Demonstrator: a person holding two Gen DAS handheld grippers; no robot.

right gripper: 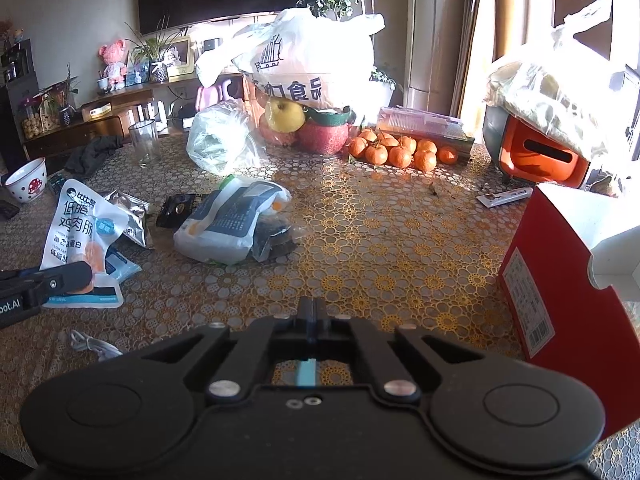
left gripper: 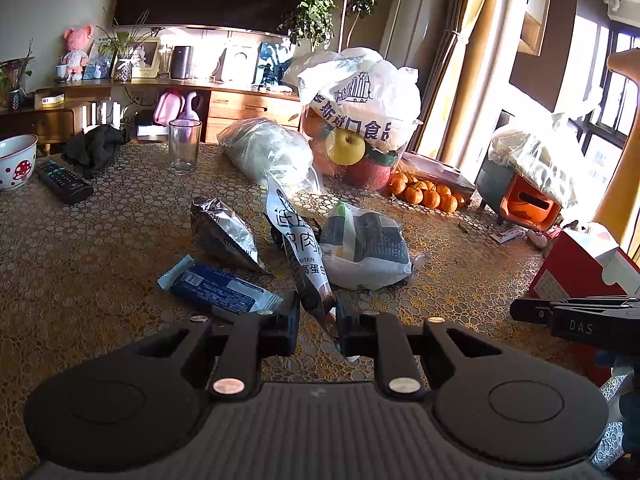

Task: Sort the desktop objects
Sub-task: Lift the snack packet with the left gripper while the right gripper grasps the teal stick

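A long white sausage packet (left gripper: 294,236) with dark print hangs tilted above the patterned tablecloth (left gripper: 100,264), its lower end pinched between the pads of my left gripper (left gripper: 318,320). In the right wrist view the same packet (right gripper: 76,220) shows at the left, held by the left gripper (right gripper: 66,278). My right gripper (right gripper: 313,309) is shut, with nothing between its fingers, over bare cloth beside a red box (right gripper: 560,280). It also reaches in from the right edge of the left wrist view, as right gripper (left gripper: 520,311).
On the cloth lie a blue wrapped bar (left gripper: 220,292), a silver-black packet (left gripper: 224,236) and a white-grey bag (left gripper: 364,252). Further back are a glass (left gripper: 184,146), a remote (left gripper: 64,182), a bowl (left gripper: 16,160), a bagged fruit bowl (left gripper: 360,120), tangerines (right gripper: 400,152) and an orange appliance (right gripper: 540,156).
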